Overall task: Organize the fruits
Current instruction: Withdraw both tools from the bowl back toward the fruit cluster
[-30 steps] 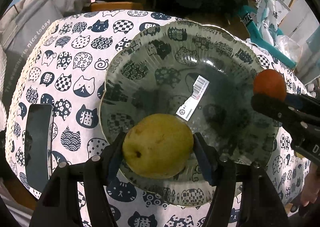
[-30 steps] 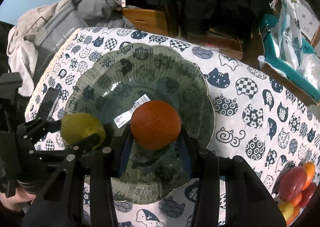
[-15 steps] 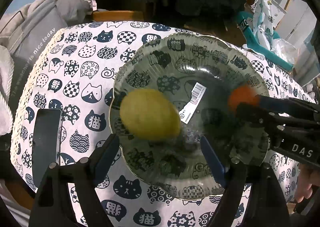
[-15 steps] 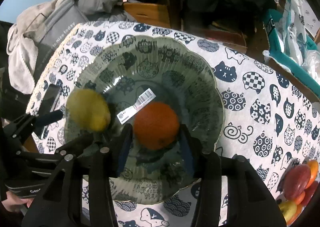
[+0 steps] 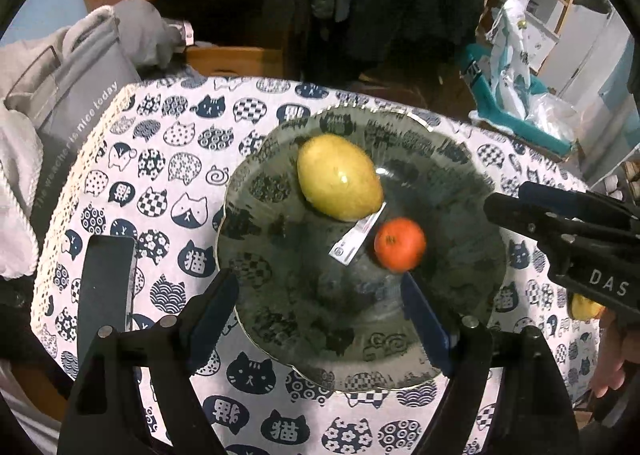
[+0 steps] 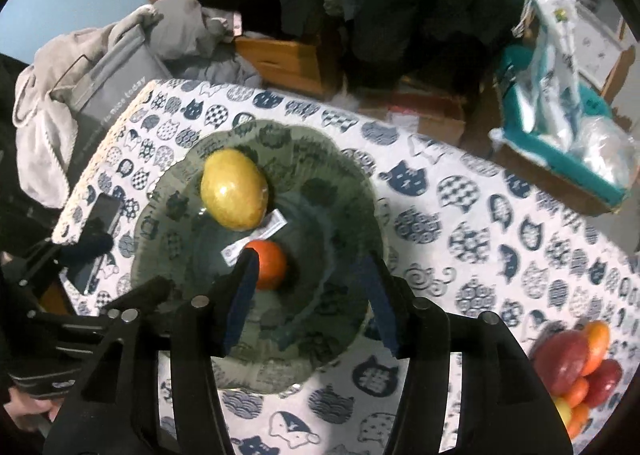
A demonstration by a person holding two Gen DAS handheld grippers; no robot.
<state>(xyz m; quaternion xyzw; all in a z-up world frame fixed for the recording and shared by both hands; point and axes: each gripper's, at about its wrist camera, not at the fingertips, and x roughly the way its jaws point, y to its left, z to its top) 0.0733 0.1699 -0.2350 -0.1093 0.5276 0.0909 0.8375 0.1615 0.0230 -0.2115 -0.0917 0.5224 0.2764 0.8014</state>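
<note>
Yellow pear [image 5: 338, 177] & orange [image 5: 399, 243] lie loose in glass bowl [image 5: 280, 295], mid-table. Left gripper [image 5: 320, 307] jaws wide, empty. Right gripper [image 6: 310, 295] jaws opening, nothing between; orange just past left finger.

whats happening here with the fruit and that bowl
A person is sorting fruit with a handheld tool in each hand. A yellow pear and an orange lie loose in the glass bowl. The left tool is open and empty; the right tool is opening, gripping nothing. More fruit waits on the table.
</note>
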